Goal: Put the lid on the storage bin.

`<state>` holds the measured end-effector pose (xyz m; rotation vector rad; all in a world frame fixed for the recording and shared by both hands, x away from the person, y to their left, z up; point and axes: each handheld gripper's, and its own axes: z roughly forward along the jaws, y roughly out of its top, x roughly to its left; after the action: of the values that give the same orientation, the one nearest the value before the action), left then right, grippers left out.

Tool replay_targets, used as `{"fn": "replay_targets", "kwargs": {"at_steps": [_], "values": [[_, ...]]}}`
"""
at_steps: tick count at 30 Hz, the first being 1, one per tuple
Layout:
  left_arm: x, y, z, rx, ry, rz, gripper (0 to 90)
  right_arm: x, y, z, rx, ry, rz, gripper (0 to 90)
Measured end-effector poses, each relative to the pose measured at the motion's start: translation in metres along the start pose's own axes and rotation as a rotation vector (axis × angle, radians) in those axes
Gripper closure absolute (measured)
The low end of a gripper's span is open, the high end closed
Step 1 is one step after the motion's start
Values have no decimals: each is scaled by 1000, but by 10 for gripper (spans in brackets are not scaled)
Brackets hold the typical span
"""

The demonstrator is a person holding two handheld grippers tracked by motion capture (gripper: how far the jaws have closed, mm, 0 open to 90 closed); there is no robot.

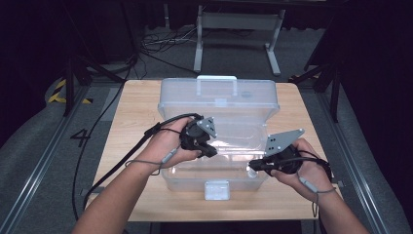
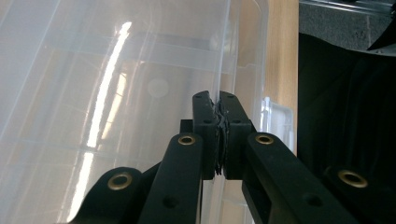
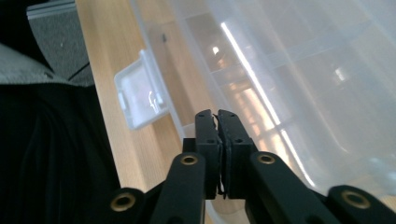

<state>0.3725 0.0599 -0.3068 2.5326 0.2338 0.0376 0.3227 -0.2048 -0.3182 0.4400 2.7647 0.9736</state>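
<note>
A clear plastic storage box (image 1: 168,176) stands open in the middle of a wooden table (image 1: 131,117), its lid (image 1: 219,95) tipped back behind it. My left gripper (image 1: 213,152) points down over the box's front half, jaws shut. In the left gripper view the box's front rim (image 2: 225,51) runs straight up to the seam of the left gripper (image 2: 219,100); whether the pads pinch it I cannot tell. My right gripper (image 1: 252,166) is at the box's front right corner, shut. In the right gripper view the rim (image 3: 154,60) passes behind the right gripper (image 3: 216,116), with nothing seen between its pads.
A white latch (image 1: 216,190) hangs on the box's front wall, also seen as the latch (image 2: 280,122) and the latch (image 3: 140,93) in the gripper views. The lid carries a white handle (image 1: 216,80). Cables and a metal stand (image 1: 238,29) lie on the floor beyond the table.
</note>
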Motion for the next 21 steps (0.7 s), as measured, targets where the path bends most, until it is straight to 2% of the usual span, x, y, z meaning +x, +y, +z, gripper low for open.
{"fn": "replay_targets", "kwargs": {"at_steps": [5, 14, 15, 16, 17, 21], "values": [[-1, 0, 0, 2, 6, -1, 873, -7, -5, -10, -65, -40, 52, 900], [-3, -1, 1, 5, 10, -3, 872, -16, -11, -22, -143, -89, 106, 900], [-4, -1, 0, 7, 17, 2, 873, -21, -13, -27, -165, -113, 122, 900], [-4, -1, 0, 7, 17, 2, 873, -21, -13, -27, -165, -113, 122, 900], [-5, -1, 1, 7, 23, 2, 872, -25, -15, -32, -189, -134, 146, 900], [-5, -1, 1, 8, 21, 0, 872, -32, -19, -37, -231, -157, 180, 900]]}}
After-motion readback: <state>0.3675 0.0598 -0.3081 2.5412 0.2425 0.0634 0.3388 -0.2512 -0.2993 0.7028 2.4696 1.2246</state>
